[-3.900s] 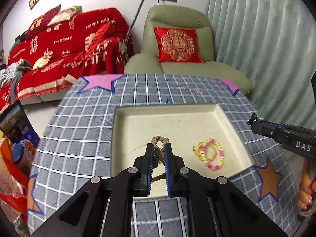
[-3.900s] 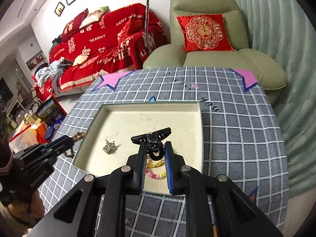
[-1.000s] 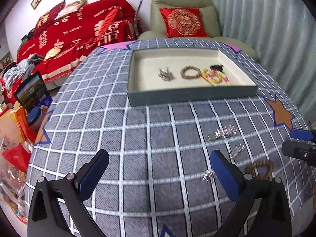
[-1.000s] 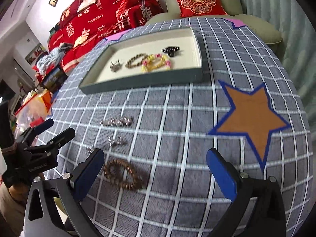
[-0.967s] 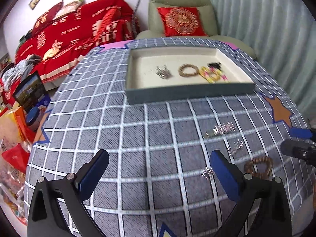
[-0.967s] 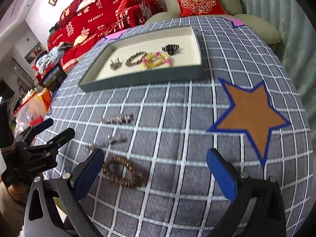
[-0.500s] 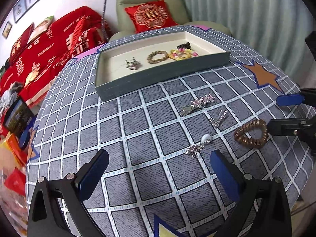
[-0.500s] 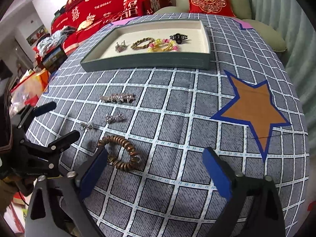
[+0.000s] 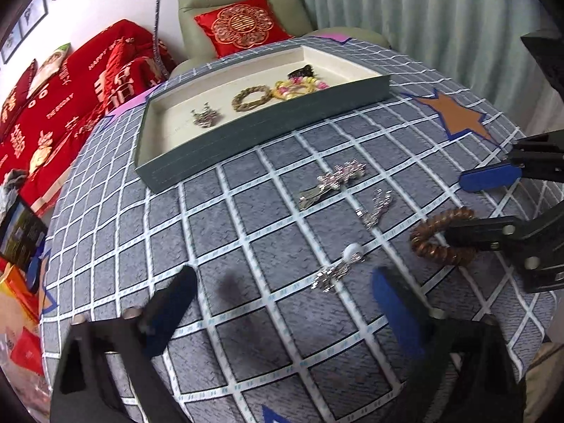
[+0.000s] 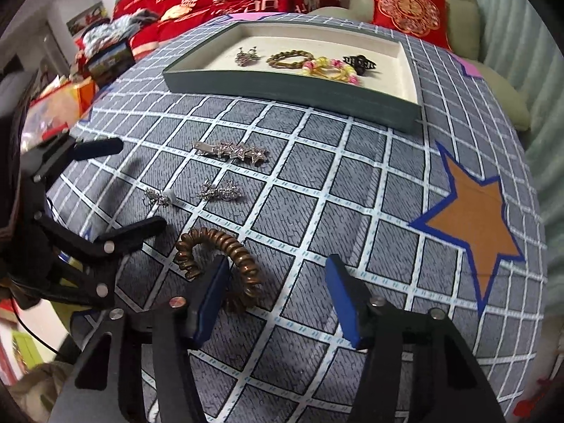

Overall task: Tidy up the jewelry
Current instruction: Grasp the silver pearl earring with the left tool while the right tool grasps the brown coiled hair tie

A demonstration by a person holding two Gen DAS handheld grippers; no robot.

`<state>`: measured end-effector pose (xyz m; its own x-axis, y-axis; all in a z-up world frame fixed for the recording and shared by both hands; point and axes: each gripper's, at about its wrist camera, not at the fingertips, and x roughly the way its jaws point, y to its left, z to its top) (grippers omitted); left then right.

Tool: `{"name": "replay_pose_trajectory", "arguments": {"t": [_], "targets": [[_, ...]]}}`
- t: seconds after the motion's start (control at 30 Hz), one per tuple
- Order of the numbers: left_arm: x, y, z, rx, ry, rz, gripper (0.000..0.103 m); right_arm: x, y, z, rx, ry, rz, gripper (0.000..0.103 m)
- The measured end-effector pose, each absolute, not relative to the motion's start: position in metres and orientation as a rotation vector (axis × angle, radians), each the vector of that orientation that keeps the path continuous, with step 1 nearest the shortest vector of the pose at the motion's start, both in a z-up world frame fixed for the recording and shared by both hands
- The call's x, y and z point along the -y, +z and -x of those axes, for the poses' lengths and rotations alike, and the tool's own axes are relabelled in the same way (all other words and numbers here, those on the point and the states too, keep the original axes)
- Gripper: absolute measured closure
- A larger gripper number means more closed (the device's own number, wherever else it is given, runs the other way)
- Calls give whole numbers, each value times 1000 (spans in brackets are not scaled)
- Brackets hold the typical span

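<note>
A grey tray point(image 9: 268, 123) point(image 10: 292, 88) holds a silver brooch point(image 9: 204, 118), a braided bracelet point(image 9: 252, 97), a beaded bracelet point(image 9: 299, 86) and a black clip point(image 9: 299, 70). On the checked cloth lie a silver star hair clip point(image 9: 331, 183) point(image 10: 234, 151), a silver earring point(image 9: 375, 208) point(image 10: 220, 190), a pearl earring point(image 9: 338, 271) point(image 10: 158, 197) and a brown spiral hair tie point(image 9: 440, 236) point(image 10: 220, 259). My left gripper point(image 9: 282, 306) is open, low over the cloth, with the pearl earring between its fingers. My right gripper point(image 10: 275, 299) is open; its left finger point(image 10: 208, 296) stands inside the hair tie's ring.
A green armchair with a red cushion point(image 9: 243, 28) and a red-covered sofa point(image 9: 70, 98) stand behind the table. An orange star point(image 10: 476, 218) marks the cloth at the right. Curtains point(image 9: 405, 10) hang at the far right. Clutter lies on the floor at the left point(image 9: 17, 246).
Both grippers have dropped lower and closer to the loose jewelry. The left has narrowed around the pearl earring. The right has narrowed and reached the hair tie.
</note>
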<state>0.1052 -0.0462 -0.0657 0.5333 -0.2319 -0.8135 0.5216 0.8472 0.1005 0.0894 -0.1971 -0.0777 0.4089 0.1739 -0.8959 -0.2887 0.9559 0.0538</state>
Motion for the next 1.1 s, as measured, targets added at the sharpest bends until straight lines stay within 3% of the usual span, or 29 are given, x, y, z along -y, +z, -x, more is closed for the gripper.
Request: {"name": "replay_pose_trajectory", "arguments": {"t": [0.07, 0.17, 0.27, 0.4, 0.63, 1.1], "targets": [[49, -65, -107, -904, -462, -360, 6, 195, -78, -89, -1105, 282, 144, 60], [53, -64, -105, -904, -495, -360, 17, 195, -77, -86, -1099, 285, 153, 71], [58, -62, -102, -903, -525, -374, 27, 196, -77, -84, -1096, 285, 157, 78], [64, -61, -100, -902, -549, -390, 34, 197, -77, -83, -1095, 282, 149, 79], [73, -60, -92, -908, -610, -403, 81, 197, -76, -81, -1098, 275, 139, 88], [41, -49, -97, -935, -518, -197, 80, 211, -63, -79, -1084, 264, 31, 91]]}}
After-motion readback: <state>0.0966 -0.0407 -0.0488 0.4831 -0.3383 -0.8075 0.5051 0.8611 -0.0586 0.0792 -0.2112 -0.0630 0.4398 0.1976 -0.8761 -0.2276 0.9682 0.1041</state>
